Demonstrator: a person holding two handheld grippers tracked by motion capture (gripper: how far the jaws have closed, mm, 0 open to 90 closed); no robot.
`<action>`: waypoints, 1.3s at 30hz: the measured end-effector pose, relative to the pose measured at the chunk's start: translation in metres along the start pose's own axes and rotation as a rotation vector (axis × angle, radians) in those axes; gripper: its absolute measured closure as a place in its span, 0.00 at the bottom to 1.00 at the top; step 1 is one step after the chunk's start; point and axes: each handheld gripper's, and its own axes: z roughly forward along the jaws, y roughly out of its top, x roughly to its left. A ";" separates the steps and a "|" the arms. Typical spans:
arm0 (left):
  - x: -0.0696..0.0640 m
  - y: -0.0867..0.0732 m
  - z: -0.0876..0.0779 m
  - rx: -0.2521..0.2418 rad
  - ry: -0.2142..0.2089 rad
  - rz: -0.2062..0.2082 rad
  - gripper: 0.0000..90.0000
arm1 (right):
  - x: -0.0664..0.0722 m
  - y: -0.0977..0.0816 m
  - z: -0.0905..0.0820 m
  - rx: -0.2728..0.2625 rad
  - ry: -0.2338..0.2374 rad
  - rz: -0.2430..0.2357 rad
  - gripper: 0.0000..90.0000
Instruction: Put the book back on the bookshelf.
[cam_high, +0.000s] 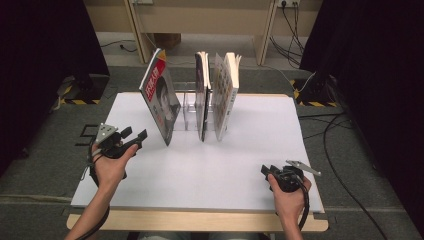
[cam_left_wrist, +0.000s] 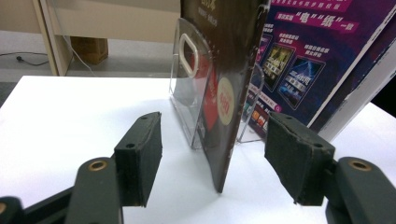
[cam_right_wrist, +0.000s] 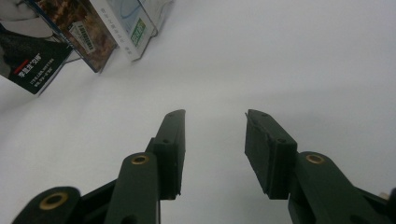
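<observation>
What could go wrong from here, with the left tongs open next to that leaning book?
1. The leftmost book leans steeply against the clear rack; a nudge from the open left tongs could slide its bottom edge out and drop it flat.
2. The middle book and the right book stand close together, so a toppling neighbour or a shifted rack might take them along.
3. The right tongs sit open far away, likely too far to steady anything.

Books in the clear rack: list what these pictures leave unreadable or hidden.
- High view: the middle book stands edge-on, so its covers are hidden.
- High view: the leaning book has red cover lettering too small to read.
- Left gripper view: the purple cover is cut off by the top and right edges.
- High view: the clear rack is partly hidden behind the books.
</observation>
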 end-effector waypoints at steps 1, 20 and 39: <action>0.001 -0.001 -0.001 0.002 0.002 0.004 0.40 | 0.000 0.000 0.000 0.001 0.000 0.000 0.65; 0.010 -0.025 -0.017 0.022 0.009 0.002 0.40 | 0.000 0.000 0.000 -0.002 0.000 0.001 0.65; 0.024 -0.045 -0.032 0.057 0.027 -0.021 0.40 | -0.001 0.001 -0.002 -0.013 -0.003 0.000 0.65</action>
